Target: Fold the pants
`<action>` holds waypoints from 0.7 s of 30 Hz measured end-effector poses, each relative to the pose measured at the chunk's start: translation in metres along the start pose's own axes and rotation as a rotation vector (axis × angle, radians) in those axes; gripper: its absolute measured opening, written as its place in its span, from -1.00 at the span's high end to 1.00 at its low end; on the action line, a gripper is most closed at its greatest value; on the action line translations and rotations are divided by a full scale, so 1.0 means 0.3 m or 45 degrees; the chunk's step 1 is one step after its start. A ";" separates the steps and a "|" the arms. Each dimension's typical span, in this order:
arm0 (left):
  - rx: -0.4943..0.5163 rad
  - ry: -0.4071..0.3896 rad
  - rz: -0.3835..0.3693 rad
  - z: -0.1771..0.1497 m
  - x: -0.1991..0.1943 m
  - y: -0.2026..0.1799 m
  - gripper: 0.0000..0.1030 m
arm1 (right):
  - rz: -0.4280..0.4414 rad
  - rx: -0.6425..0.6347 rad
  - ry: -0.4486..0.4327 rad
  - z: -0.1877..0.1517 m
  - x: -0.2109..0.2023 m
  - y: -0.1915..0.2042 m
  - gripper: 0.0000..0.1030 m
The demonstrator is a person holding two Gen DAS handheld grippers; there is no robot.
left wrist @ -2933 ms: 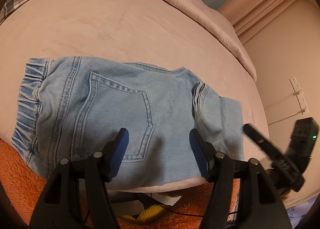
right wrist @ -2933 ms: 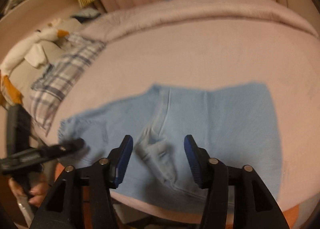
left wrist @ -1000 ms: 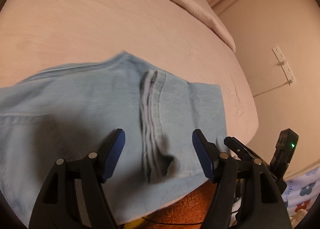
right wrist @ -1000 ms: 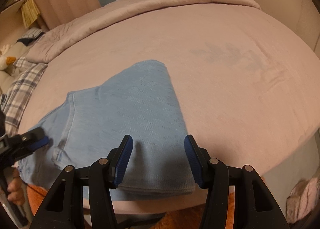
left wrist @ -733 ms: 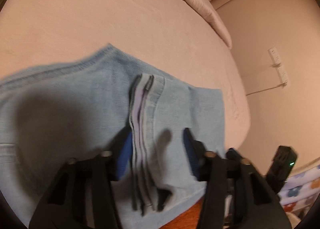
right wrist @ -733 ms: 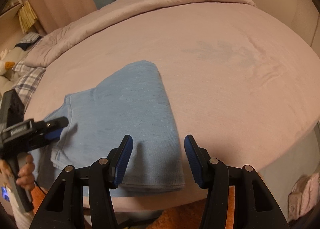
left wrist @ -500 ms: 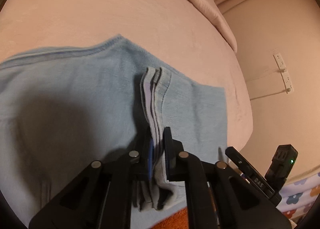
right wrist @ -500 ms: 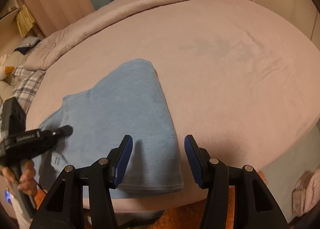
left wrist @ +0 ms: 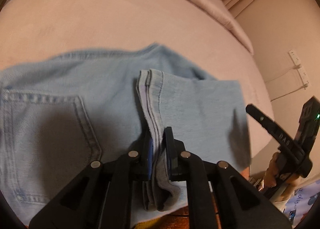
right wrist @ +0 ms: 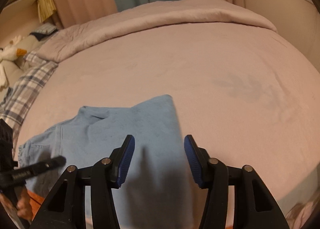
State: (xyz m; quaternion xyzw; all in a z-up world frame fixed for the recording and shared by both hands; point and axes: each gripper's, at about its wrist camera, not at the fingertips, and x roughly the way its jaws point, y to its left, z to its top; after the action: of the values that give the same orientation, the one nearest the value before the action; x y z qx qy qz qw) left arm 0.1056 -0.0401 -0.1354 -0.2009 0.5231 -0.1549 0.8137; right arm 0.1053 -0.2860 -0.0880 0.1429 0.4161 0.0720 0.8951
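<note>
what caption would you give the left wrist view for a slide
Left gripper shut on the stacked leg hems of folded light-blue jeans on a pink bed.

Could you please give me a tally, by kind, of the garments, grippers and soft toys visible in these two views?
Garments: 1, the jeans, folded on the bed.
Grippers: 2, the left gripper clamped on the hem stack, the right gripper open above the jeans.
Soft toys: 1, the plush duck.
Total: 4.
</note>
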 end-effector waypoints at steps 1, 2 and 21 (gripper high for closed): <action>-0.013 -0.001 -0.006 0.003 0.002 0.010 0.76 | -0.003 -0.012 0.012 0.002 0.019 0.009 0.06; -0.022 -0.004 -0.015 0.003 0.002 0.016 0.74 | -0.014 -0.012 0.037 0.002 0.046 0.010 0.06; -0.019 0.011 -0.022 -0.072 -0.052 0.051 0.64 | -0.036 0.061 0.151 -0.138 0.043 -0.063 0.06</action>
State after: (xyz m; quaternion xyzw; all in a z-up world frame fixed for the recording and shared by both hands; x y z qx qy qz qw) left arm 0.0802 -0.0231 -0.1386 -0.2107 0.5260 -0.1588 0.8085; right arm 0.0820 -0.2927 -0.1288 0.1537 0.4718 0.0578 0.8663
